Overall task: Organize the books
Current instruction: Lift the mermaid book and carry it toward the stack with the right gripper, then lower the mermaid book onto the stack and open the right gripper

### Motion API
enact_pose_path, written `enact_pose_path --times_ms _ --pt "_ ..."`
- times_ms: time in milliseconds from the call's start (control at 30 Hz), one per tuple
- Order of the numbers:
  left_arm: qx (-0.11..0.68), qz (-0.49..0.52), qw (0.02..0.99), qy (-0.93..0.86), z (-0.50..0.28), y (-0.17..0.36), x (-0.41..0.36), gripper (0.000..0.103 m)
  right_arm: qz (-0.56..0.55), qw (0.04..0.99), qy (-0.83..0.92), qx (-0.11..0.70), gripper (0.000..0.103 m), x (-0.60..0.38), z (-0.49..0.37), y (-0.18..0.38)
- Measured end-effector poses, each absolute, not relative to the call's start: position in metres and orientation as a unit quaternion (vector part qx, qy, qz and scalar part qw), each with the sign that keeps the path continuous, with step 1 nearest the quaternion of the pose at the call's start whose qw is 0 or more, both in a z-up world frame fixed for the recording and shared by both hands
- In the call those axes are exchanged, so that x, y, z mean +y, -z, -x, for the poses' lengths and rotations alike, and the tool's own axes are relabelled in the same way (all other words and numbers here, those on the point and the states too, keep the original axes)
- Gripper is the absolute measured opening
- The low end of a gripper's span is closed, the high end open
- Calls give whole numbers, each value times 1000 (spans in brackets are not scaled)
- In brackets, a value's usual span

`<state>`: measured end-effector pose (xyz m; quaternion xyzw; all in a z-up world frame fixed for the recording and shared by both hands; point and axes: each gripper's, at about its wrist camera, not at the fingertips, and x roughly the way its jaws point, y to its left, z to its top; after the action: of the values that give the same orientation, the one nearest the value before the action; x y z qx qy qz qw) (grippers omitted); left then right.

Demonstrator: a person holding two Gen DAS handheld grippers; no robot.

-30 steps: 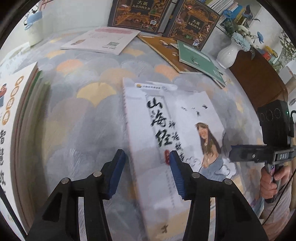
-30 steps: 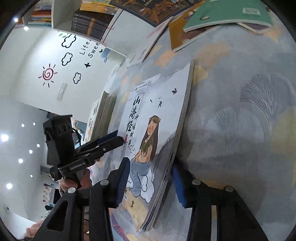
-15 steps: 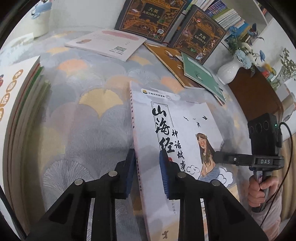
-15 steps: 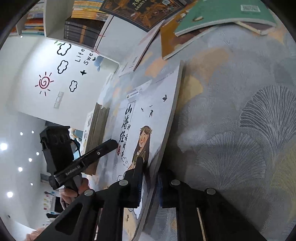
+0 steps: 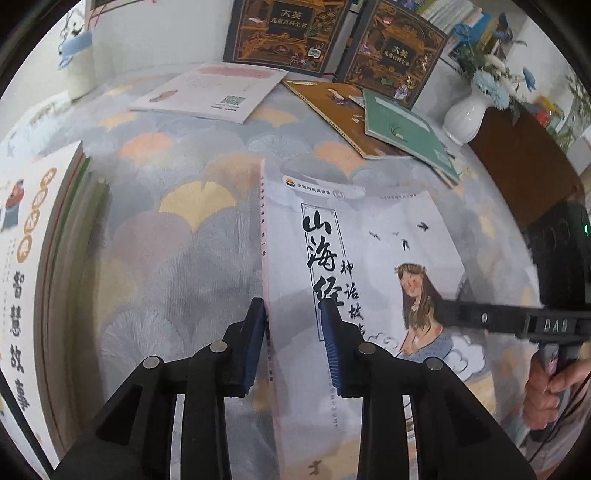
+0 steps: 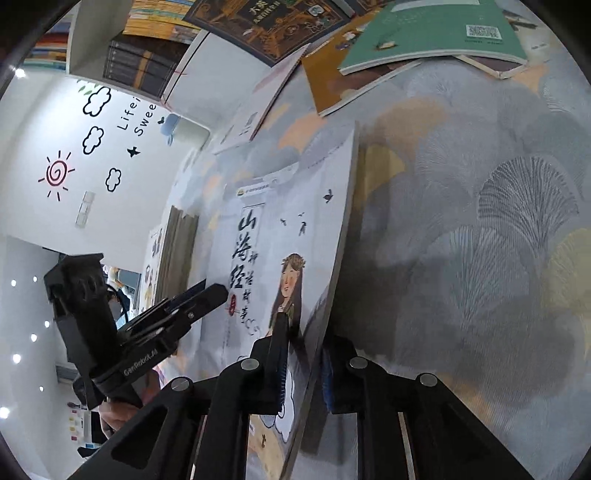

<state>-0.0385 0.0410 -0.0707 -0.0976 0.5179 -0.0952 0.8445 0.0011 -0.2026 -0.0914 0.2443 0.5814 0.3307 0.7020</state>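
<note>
A white picture book (image 5: 369,236) with black brush lettering and a long-haired girl on its cover lies on the patterned cloth (image 5: 166,221). My left gripper (image 5: 293,310) is shut on its spine edge, one pad on each side of it. My right gripper (image 6: 304,332) grips the opposite long edge of the book (image 6: 266,229). Its pads still press the cover while its jaws are opening a little. That edge is raised off the cloth and casts a shadow. Each gripper shows in the other's view: the right gripper (image 5: 443,310) held in a hand, the left gripper (image 6: 218,290) at the spine.
A tall stack of books (image 5: 33,258) stands at the left. At the back lie a pink-white book (image 5: 214,88), an orange one (image 5: 332,110) and a green one (image 5: 402,125), with two dark volumes (image 5: 284,33) leaning behind. A white vase (image 5: 465,118) stands by a brown cabinet (image 5: 524,166).
Both grippers' jaws have closed from wide apart onto the book's two long edges. The book's right edge has risen off the cloth.
</note>
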Motion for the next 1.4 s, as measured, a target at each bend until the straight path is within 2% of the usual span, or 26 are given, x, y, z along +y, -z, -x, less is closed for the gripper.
enact_pose_path --times_ms 300,633,1067,1400 --pt "503 99 853 100 52 51 45 26 -201 717 -347 570 16 -176 15 65" --pt "470 120 869 94 60 12 86 26 -177 724 -371 554 16 -138 19 27" --pt "413 156 897 32 78 -31 194 26 -119 722 -431 528 16 -20 1 -22" --pt "404 152 902 -25 87 -19 275 26 -76 708 -468 524 16 81 -8 -7"
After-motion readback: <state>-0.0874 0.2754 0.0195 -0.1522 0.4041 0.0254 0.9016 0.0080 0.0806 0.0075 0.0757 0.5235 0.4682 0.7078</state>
